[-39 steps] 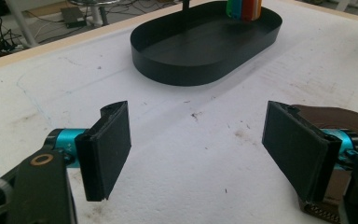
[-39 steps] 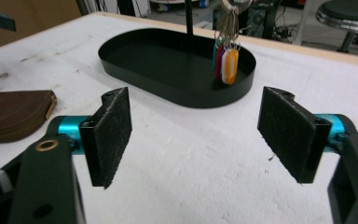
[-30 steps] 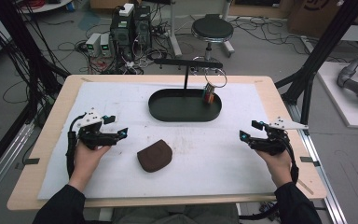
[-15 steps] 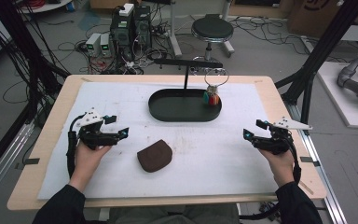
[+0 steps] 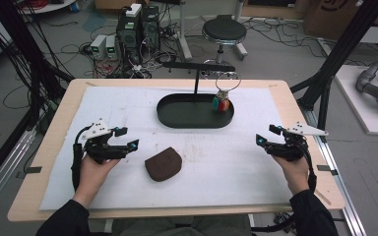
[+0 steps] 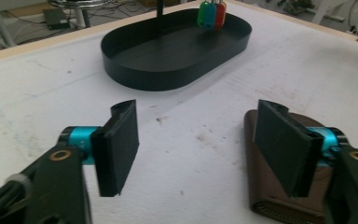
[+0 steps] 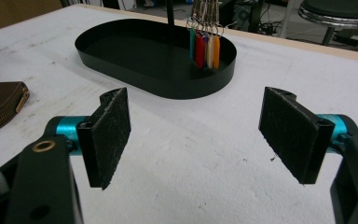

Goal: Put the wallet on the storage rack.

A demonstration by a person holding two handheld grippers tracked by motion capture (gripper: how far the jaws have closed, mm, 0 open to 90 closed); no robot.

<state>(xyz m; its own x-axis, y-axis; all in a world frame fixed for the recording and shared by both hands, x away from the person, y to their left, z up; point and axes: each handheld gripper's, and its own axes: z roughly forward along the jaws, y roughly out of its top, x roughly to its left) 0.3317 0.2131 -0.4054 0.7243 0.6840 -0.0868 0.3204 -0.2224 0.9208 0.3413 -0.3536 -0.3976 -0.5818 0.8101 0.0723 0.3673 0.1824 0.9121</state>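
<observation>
high view: overhead from the person's side, facing forward and down, far off. gripper views: low, close above the table, facing the black tray (image 6: 177, 65) (image 7: 158, 70) (image 5: 195, 112), shared by all.

The pouch (image 5: 163, 163) was dark brown with a brassy zip edge, lying on a white mat (image 5: 128, 108) marked with grey-brown smudges, over a pale wood table (image 5: 44, 147). The tray (image 5: 177, 118) and its stand (image 5: 196, 78) were black, and the key tags (image 5: 220, 103) hanging there were green, blue, red, orange and yellow on silvery rings. Both the left gripper (image 5: 133, 138) and the right gripper (image 5: 265, 135) were black with black pads (image 6: 121, 144), turquoise collars and pale grey top plates, and the person's sleeves (image 5: 61, 221) were black.
</observation>
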